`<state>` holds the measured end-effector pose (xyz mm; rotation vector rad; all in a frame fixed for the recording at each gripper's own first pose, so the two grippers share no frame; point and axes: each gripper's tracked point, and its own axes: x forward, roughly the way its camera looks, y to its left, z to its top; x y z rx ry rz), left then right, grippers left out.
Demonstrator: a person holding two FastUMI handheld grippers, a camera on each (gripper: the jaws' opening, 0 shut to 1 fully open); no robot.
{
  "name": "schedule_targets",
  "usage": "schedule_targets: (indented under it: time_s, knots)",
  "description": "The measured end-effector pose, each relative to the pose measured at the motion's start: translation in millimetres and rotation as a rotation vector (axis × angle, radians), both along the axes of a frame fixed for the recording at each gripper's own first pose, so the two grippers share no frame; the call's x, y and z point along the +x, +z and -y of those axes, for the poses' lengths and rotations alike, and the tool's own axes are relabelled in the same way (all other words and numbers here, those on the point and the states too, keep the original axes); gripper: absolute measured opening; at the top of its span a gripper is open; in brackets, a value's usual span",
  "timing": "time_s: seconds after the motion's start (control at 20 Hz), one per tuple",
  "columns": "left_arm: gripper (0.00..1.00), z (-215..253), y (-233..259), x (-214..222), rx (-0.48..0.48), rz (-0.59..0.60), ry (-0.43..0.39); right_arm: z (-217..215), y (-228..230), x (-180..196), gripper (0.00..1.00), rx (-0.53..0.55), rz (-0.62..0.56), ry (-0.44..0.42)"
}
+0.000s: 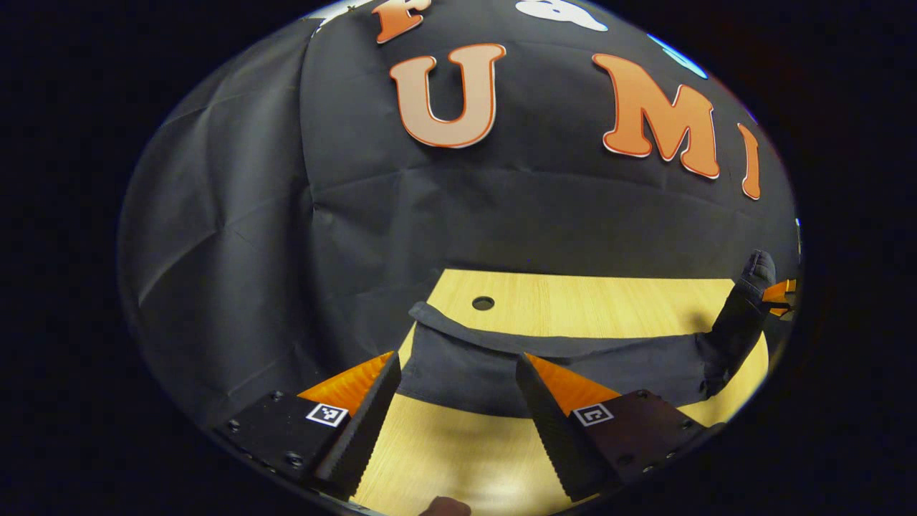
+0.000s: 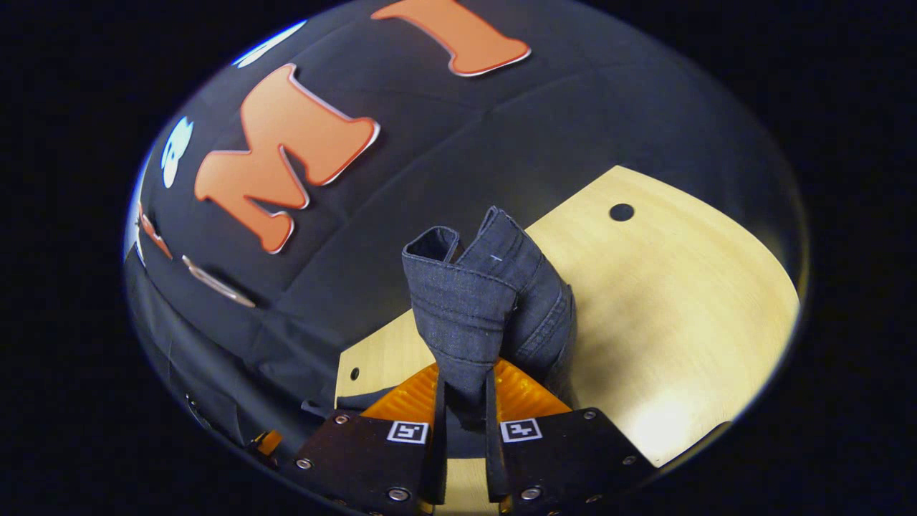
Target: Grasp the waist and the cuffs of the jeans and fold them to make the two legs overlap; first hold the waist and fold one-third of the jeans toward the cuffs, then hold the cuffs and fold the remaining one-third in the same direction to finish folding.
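Dark denim jeans [image 1: 544, 362] lie in a long band across the light wooden table [image 1: 587, 301]. My left gripper [image 1: 457, 356] is open just above the table, its fingers on either side of the band's near edge with nothing pinched. At the far right the jeans rise off the table to the right gripper [image 1: 777, 294]. In the right gripper view, my right gripper [image 2: 466, 380] is shut on a stitched, doubled end of the jeans [image 2: 476, 301], which stands up above the fingers over the table [image 2: 673, 287]. Whether that end is waist or cuffs I cannot tell.
The black cloth wall [image 1: 466, 215] hangs right behind the table and along its left side. The tabletop has a round hole [image 1: 483, 303] beyond the jeans, also seen as the hole [image 2: 621, 212]. A fingertip [image 1: 444, 507] pokes in at the bottom edge.
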<state>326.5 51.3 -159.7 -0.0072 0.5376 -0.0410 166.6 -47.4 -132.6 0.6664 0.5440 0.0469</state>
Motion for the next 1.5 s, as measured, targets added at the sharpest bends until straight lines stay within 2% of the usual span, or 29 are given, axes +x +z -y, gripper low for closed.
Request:
schedule_targets:
  time_s: [0.2, 0.3, 0.6, 0.9, 1.05, 1.1, 1.15, 1.2, 1.3, 1.45, 1.5]
  knots:
    - [0.98, -4.4, 23.8, 1.1, 0.016, 0.110, -0.016, -48.7, -3.2, 5.7, 0.23, -0.039, -0.012, 0.062]
    - [0.98, -6.7, 27.9, -2.2, 0.028, 0.129, -0.028, -69.1, -7.2, 4.4, 0.23, -0.067, -0.017, 0.090]
    - [0.98, -26.6, 11.7, -4.0, 0.033, 0.102, -0.025, -128.0, -23.3, 5.8, 0.23, -0.148, -0.035, 0.179]
    - [0.98, -52.4, -11.2, 1.9, 0.017, 0.059, 0.002, -185.2, -60.4, 14.5, 0.23, -0.230, -0.109, 0.251]
    - [0.98, -64.3, -23.8, -0.4, 0.010, 0.043, 0.010, -233.9, -61.2, 13.2, 0.54, -0.137, -0.114, 0.317]
    - [0.98, -68.5, -27.4, 1.4, 0.009, 0.035, 0.015, -245.3, -58.9, 15.9, 0.60, -0.123, -0.106, 0.323]
    - [0.98, -72.8, -32.0, 1.5, 0.005, 0.028, 0.021, -250.8, -57.6, 17.3, 0.50, -0.124, -0.094, 0.333]
    - [0.98, -78.0, -37.6, 3.1, -0.002, 0.018, 0.026, -252.2, -56.4, 17.5, 0.60, -0.139, -0.084, 0.333]
    - [0.98, -82.7, -48.5, 8.8, -0.019, -0.007, 0.034, -252.0, -49.3, 17.3, 0.65, -0.146, -0.063, 0.330]
    - [0.98, -92.0, -72.8, 16.8, -0.048, -0.066, 0.045, -232.7, -41.9, 20.6, 0.84, -0.180, -0.048, 0.287]
    - [0.98, -93.2, -83.4, 19.1, -0.057, -0.097, 0.045, -225.0, -38.5, 22.6, 0.88, -0.202, -0.039, 0.268]
